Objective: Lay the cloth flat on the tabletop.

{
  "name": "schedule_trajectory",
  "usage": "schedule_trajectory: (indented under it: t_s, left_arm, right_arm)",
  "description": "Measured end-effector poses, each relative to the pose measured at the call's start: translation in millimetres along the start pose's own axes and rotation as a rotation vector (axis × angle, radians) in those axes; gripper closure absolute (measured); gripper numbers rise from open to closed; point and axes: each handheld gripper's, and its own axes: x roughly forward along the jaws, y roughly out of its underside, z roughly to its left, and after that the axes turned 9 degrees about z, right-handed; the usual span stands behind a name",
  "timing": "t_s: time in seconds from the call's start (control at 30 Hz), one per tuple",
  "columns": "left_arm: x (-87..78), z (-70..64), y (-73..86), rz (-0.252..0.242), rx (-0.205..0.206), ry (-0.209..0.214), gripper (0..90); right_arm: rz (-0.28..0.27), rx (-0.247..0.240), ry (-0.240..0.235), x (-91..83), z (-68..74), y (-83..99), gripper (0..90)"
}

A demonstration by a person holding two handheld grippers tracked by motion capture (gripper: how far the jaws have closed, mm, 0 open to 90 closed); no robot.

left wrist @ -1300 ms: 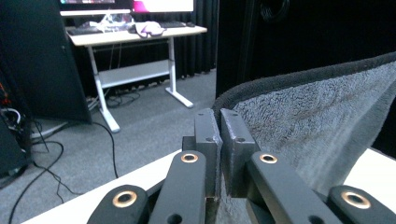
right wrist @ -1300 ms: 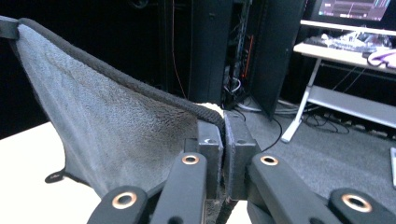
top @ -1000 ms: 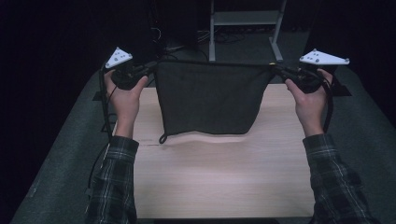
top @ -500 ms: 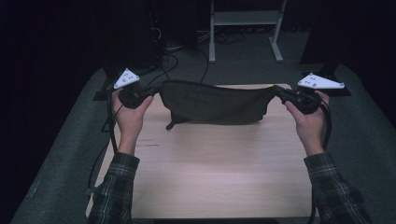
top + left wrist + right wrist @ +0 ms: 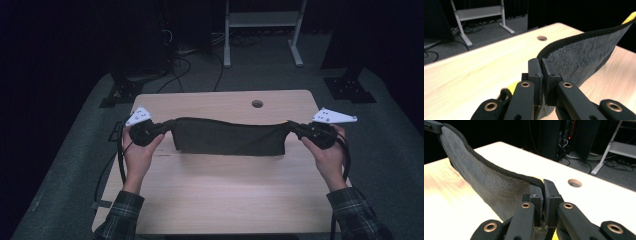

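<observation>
A dark grey cloth (image 5: pixel 227 137) with a black hem hangs stretched between my two grippers over the middle of the wooden table (image 5: pixel 220 195). My left gripper (image 5: pixel 167 125) is shut on the cloth's left top corner, and my right gripper (image 5: pixel 291 127) is shut on its right top corner. The cloth's lower edge rests on the tabletop. In the left gripper view the fuzzy cloth (image 5: pixel 584 57) runs away to the right from the closed jaws. The right gripper view has the cloth (image 5: pixel 486 182) running off to the left, with a yellow tag at the pinch.
A round cable hole (image 5: pixel 257 103) sits near the table's far edge. Behind the table stand a white metal frame (image 5: pixel 260 20), dark equipment and floor cables (image 5: pixel 185 55). Black stand feet (image 5: pixel 350 87) lie at the far right. Cables trail down from both grippers.
Both grippers have come down and toward the person, lowering the cloth. It hung full length a second ago; now its lower part is folded on the table and only a short band shows.
</observation>
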Motion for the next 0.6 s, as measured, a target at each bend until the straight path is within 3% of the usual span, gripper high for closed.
schedule_trajectory:
  t_s: [0.43, 0.6]
  left_arm:
    - [-5.6, -13.7, 43.8, 0.052, -0.032, 0.061, 86.5]
    - [-7.2, -22.1, 65.1, 0.082, -0.061, 0.113, 86.5]
  right_arm:
    - [0.093, 0.018, -0.039, 9.0, 6.2, 36.8, 85.9]
    - [0.134, 0.014, -0.062, 6.9, 10.6, 50.8, 85.9]
